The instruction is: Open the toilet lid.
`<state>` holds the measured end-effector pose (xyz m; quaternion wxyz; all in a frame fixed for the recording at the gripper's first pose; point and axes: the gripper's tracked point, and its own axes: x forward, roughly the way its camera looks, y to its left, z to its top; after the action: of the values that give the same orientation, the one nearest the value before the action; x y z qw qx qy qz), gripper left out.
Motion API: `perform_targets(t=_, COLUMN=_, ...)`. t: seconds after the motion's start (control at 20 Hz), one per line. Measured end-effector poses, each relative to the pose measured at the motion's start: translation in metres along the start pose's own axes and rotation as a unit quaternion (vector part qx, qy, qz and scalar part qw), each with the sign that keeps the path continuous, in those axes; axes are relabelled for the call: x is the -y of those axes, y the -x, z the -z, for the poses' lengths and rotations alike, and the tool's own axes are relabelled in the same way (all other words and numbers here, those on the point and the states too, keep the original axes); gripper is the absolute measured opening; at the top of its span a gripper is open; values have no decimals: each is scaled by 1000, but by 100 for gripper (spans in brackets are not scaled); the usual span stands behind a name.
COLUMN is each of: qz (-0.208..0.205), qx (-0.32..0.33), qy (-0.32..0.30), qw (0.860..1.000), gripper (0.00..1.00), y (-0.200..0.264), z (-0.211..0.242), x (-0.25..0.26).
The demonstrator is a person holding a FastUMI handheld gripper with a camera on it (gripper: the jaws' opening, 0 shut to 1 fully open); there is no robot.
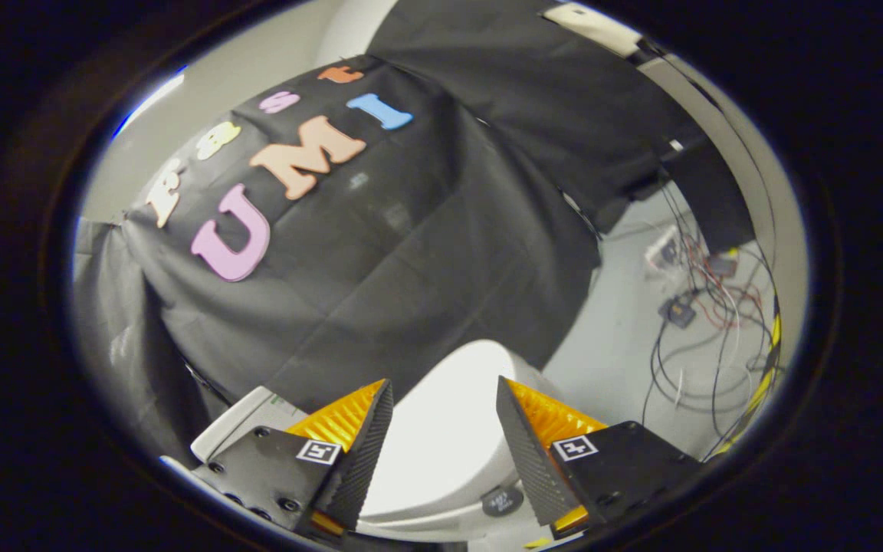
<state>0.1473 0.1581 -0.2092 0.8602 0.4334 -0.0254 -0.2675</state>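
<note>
The black cloth wall (411, 253) is seen beyond everything else, draped across the scene from about nine o'clock to one o'clock of the fingers. To its right, at roughly two to three o'clock, a pale floor (618, 337) is spread, on which a tangle of cables (698, 322) and small electronic parts is scattered.

The toilet (449, 452) is found at twelve o'clock just ahead of the fingers, its white lid (453, 414) lying between them and reaching a little beyond them. The lid is judged to be down, or very nearly so, since a smooth rounded top surface is presented. A small dark round button (502, 502) is set at five o'clock of the lid, close to the right finger.

The gripper (444, 399) is held with its jaws wide apart and nothing is clasped; neither finger can be said to touch the lid.

The task is therefore judged not yet begun: the lid remains to be caught at its edge and lifted.

The lid's front edge, the seat and the bowl cannot be clearly made out. The white object at nine o'clock of the left finger is left unidentified.
</note>
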Motion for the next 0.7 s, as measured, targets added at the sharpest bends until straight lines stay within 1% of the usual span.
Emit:
perform_targets(t=0.1, qz=28, qx=-12, qy=-39, qw=999, gripper=85, y=5, z=27, x=20)
perform_targets(t=0.15, qz=51, qx=-23, qy=-54, qw=997, gripper=82, y=9, z=41, x=31)
perform_targets(t=0.2, qz=62, qx=-33, qy=-65, qw=995, gripper=78, y=8, z=53, x=37)
perform_targets(t=0.4, qz=68, qx=-56, qy=-107, qw=990, gripper=65, y=5, z=85, x=48)
perform_targets(t=0.55, qz=69, qx=-67, qy=-128, qw=987, gripper=64, y=1, z=101, x=50)
perform_targets(t=0.6, qz=82, qx=-79, qy=-130, qw=985, gripper=56, y=-1, z=109, x=55)
perform_targets(t=0.65, qz=80, qx=-94, qy=-130, qw=984, gripper=48, y=1, z=115, x=56)
perform_targets(t=0.7, qz=75, qx=-91, qy=-137, qw=983, gripper=40, y=-1, z=113, x=51)
